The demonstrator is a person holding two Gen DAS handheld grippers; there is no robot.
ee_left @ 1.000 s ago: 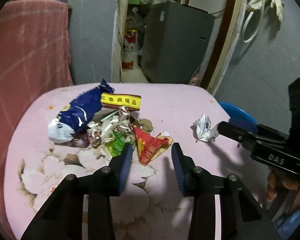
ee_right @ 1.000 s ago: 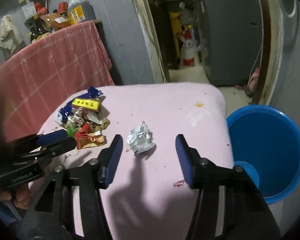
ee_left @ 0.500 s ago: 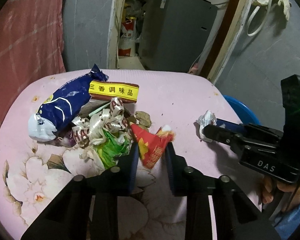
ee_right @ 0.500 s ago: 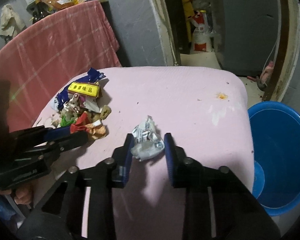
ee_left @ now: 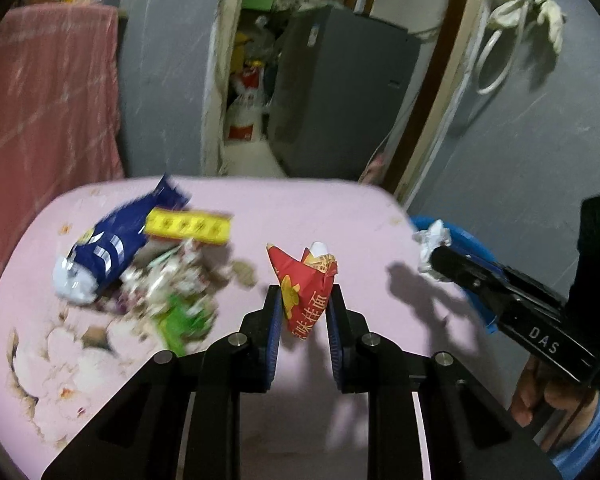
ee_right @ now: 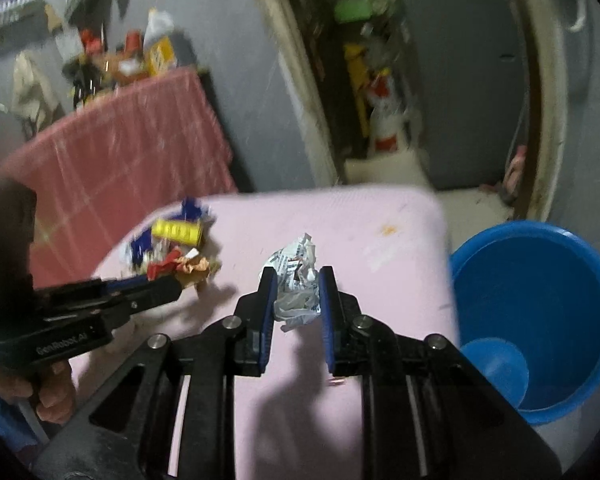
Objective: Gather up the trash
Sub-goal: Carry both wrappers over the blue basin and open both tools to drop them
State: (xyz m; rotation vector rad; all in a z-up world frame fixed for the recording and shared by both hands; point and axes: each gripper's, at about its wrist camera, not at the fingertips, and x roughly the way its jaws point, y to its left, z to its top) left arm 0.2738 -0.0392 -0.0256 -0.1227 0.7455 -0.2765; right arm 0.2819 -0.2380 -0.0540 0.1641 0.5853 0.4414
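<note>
At frame centre the left gripper (ee_left: pixel 302 304) pinches a red wrapper (ee_left: pixel 305 294) clear of the pink cloth (ee_left: pixel 320 208), and the right gripper (ee_right: pixel 295 294) pinches a white wad (ee_right: pixel 296 280), with the blue bucket (ee_right: pixel 540 320) lower right and the litter pile (ee_left: pixel 140 264) at left.

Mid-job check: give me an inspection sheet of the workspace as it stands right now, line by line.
Surface: pink floral cloth covering the table, stained.
Job's things: red wrapper and crumpled white paper, each lifted in a gripper; blue bucket beside the table's right edge.
Clutter: blurred pile with blue bag, yellow packet, green scrap.
Grippers: left gripper shut on red wrapper; right gripper shut on crumpled white paper.
Cables: white cord hanging on the wall.
Surroundings: red checked cloth, grey cabinet through the doorway.
</note>
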